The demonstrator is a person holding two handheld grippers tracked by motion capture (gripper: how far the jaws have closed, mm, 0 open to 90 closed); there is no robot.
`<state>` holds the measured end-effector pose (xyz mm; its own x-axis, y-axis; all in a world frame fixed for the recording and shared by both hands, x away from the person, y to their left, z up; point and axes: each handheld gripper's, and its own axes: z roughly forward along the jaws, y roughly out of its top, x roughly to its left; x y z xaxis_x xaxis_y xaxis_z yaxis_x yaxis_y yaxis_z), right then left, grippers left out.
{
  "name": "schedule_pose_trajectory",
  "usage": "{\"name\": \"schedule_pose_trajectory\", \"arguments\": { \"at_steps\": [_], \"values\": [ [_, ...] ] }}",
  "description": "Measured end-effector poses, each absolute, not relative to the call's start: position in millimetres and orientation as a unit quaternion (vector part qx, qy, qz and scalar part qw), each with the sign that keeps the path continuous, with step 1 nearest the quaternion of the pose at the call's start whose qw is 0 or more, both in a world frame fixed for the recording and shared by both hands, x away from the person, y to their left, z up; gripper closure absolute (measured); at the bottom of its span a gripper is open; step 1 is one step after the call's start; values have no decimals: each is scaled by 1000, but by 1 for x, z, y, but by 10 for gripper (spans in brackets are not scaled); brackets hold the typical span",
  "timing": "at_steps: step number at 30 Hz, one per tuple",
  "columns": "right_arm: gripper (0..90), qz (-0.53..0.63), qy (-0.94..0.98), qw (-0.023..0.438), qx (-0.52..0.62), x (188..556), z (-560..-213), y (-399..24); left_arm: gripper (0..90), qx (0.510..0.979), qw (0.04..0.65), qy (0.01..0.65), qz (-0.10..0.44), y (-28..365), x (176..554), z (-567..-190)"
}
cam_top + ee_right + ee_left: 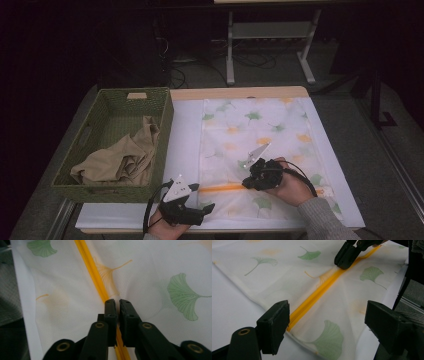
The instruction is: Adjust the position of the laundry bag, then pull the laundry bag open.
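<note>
My right gripper (116, 305) has its jaws nearly together, a thin slit between them, pinched over the yellow plastic zip (93, 275) of the white mesh bag printed with green and orange ginkgo leaves (155, 272); whether the pads truly press the zip I cannot tell. My left gripper (325, 322) has its jaws spread wide, one on either side of the near end of the zip (312, 298), touching neither it nor the cloth, so I hold nothing there.

The zip is one straight, narrow, ribbed strip. In the high view its long axis runs level across the bench, from beside my left gripper (192, 205) to my right gripper (248, 181), near the front edge of the bag (255, 130). The bag is a single flat rectangle of fine netting, its long side running away from me, puckered where the right jaws meet it.

It lies on the white-topped bench (185, 130). To the left stands one green woven rectangular basket (100, 192) with one crumpled beige cloth (122, 160) inside.
</note>
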<state>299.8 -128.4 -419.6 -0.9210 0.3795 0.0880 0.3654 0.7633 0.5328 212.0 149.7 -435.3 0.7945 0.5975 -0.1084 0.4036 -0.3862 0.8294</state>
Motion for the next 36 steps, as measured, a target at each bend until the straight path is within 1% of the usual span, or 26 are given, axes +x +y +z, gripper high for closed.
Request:
{"name": "schedule_pose_trajectory", "arguments": {
  "at_steps": [1, 3, 7, 11, 15, 22, 29, 36],
  "values": [
    [778, 290, 935, 7, 204, 299, -418, -130, 194, 826, 464, 303, 104, 149, 212, -435],
    [710, 295, 932, 12, 211, 295, -414, -134, 193, 826, 465, 302, 103, 149, 212, -435],
    [611, 305, 924, 37, 226, 285, -404, -149, 191, 825, 466, 303, 101, 149, 213, -436],
    [526, 338, 905, 40, 255, 272, -398, -171, 190, 824, 467, 306, 97, 149, 213, -436],
    [464, 336, 897, 48, 283, 264, -407, -194, 189, 821, 471, 310, 94, 150, 212, -436],
    [421, 348, 878, 67, 321, 255, -411, -225, 187, 822, 468, 312, 89, 149, 213, -438],
    [390, 350, 873, 79, 331, 248, -413, -233, 187, 820, 468, 317, 88, 150, 212, -438],
    [380, 345, 870, 84, 342, 248, -415, -240, 188, 825, 460, 314, 93, 148, 212, -440]
  ]
}}
